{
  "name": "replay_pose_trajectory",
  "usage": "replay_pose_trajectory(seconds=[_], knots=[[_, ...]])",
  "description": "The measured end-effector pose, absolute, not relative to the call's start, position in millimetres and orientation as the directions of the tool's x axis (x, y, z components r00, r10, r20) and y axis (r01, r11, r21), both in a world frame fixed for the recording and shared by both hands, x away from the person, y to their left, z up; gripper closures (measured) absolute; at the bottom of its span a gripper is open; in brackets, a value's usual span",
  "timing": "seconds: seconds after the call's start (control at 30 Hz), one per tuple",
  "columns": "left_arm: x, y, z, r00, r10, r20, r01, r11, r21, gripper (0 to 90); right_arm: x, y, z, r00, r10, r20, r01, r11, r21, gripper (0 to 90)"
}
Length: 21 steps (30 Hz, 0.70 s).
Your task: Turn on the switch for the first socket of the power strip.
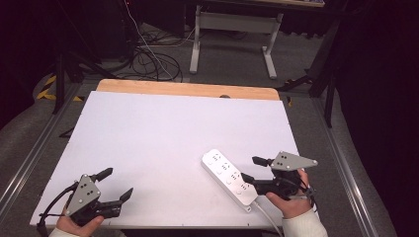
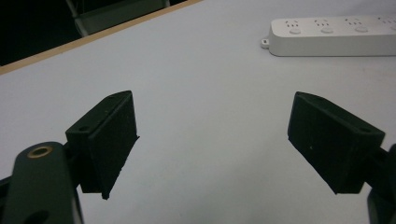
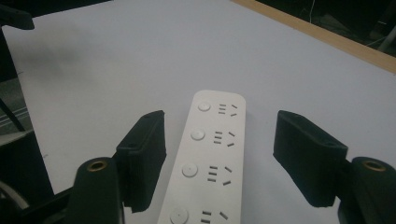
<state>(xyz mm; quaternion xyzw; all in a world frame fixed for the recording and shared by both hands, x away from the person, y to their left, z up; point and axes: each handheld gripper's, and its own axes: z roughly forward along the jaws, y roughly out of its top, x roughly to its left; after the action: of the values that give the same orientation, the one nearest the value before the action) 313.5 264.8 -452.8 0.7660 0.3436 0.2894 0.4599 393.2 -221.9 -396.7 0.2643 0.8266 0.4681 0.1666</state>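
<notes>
The surface (image 1: 163, 143) is a broad, matte white sheet, smooth and flat, with a strip of pale wood edging (image 1: 188, 89) along its far side. On it, near the front right corner, lies the power strip (image 1: 229, 178), a long white plastic bar with rounded ends, set at a slant; its glossy top carries a row of round buttons, each beside a group of narrow slots, and a white cable (image 1: 267, 217) leaves its near end. The right gripper (image 1: 249, 169), black with a grey three-cornered plate, hovers just over the strip's near end; in the right gripper view its blocky, rubber-faced jaws stand spread on either side of the strip without pressing it. The left gripper (image 1: 115, 183) sits near the front left corner, well apart from the strip, jaws spread wide over bare white.
</notes>
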Motion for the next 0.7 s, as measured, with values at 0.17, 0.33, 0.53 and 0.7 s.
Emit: replay_pose_trajectory(seconds=[0.17,0.33,0.53,0.7], knots=[[312.9,265.1,-452.7,0.598,0.791,0.127,0.260,-0.342,0.903,16.6,397.3,-208.2,-396.5,-0.820,0.571,-0.036,0.273,0.445,0.853,34.9],[312.8,265.3,-452.8,0.599,0.791,0.125,0.261,-0.340,0.903,16.6,401.9,-197.0,-397.0,-0.830,0.556,-0.048,0.266,0.469,0.842,34.2],[312.6,264.8,-452.8,0.600,0.790,0.128,0.259,-0.343,0.903,16.6,401.4,-187.9,-395.5,-0.836,0.541,-0.092,0.238,0.509,0.827,44.5],[312.7,264.7,-453.2,0.599,0.790,0.128,0.261,-0.344,0.902,16.6,403.8,-186.9,-397.6,-0.866,0.499,-0.037,0.271,0.530,0.803,61.4]])
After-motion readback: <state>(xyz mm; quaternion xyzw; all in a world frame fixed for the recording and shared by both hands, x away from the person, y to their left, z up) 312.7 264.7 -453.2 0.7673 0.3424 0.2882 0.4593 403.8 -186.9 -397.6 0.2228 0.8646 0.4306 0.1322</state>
